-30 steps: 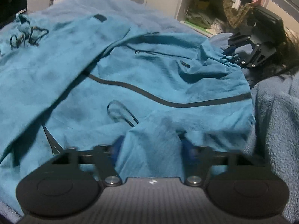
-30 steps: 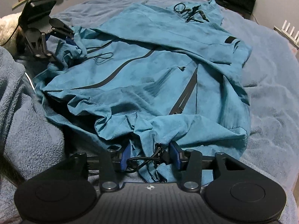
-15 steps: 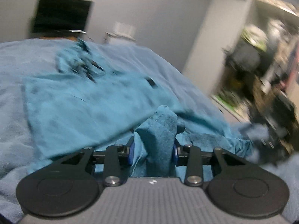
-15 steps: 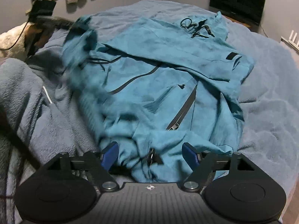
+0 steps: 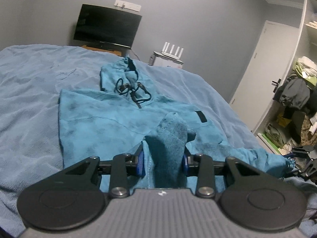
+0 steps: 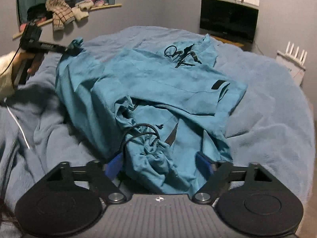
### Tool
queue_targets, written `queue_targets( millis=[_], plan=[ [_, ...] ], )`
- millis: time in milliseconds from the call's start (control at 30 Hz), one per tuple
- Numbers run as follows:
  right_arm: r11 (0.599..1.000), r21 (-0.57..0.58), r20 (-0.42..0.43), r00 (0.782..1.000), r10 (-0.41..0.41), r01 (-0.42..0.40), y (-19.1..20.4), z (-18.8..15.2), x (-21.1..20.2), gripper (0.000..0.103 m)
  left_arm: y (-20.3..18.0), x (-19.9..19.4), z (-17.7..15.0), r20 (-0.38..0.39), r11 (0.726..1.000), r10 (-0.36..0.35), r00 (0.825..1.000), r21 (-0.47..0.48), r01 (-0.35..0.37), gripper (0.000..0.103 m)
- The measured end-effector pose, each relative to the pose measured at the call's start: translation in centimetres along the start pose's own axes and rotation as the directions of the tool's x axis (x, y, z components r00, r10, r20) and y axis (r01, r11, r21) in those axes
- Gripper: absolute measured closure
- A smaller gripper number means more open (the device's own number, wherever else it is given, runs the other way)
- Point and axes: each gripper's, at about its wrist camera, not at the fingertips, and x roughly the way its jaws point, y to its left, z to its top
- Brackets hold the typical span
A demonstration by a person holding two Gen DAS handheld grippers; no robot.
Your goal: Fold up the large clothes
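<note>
Room: grey-walled bedroom, with a black flat-screen monitor at 11 o'clock in the left wrist view and at 1 o'clock in the right wrist view, a white router with upright antennas beside it, and a grey door at 2 o'clock.
Surface: wide bed covered by a fluffy grey-blue blanket, rumpled toward 9 o'clock in the right wrist view.
Garment: large teal jacket with black zipper lines lies crumpled across the middle of the blanket; its hood with black drawcords points toward 12 o'clock, near the monitor; a small black rectangular patch sits on the sleeve at 2 o'clock.
Left gripper: left gripper has closed onto a thick fold of the teal jacket, both blue pads pressing the cloth, which stands up between them; in the right wrist view it shows at 10 o'clock, lifting a jacket corner clear of the blanket, held by a hand in a pale sleeve.
Right gripper: right gripper has just been spreading its jaws, then narrowed them slightly; they stand wide, a bunched hem and a black cord loop lying loosely between the blue pads, which do not pinch the cloth.
Shelf: wooden ledge with checked cloths at 10 o'clock; open wardrobe with heaped clothing at 3 o'clock in the left wrist view.
</note>
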Motion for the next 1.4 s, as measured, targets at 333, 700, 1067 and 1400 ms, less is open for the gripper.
queue_targets(
  millis=[333,700,1067,1400],
  plan=[
    [0.994,0.052,0.037,0.994,-0.1,0.098,-3.5,4.3,4.4,0.087,2.3,1.3,-0.3,0.018,0.996,0.083,0.996,-0.03,-0.082,0.069],
    [0.941,0.135,0.177,0.926,-0.332,0.312,-8.6,17.6,15.4,0.087,8.0,10.2,9.5,0.087,0.954,0.284,0.955,-0.13,-0.272,0.069],
    [0.862,0.228,0.097,0.87,-0.483,0.453,-11.6,21.3,29.5,0.085,12.7,20.7,12.8,-0.023,0.885,0.442,0.897,-0.152,-0.44,0.059],
    [0.88,0.214,0.156,0.874,-0.46,0.425,-7.8,17.1,27.1,0.022,11.4,15.6,9.0,0.072,0.848,0.508,0.859,-0.219,-0.483,0.01]
  ],
)
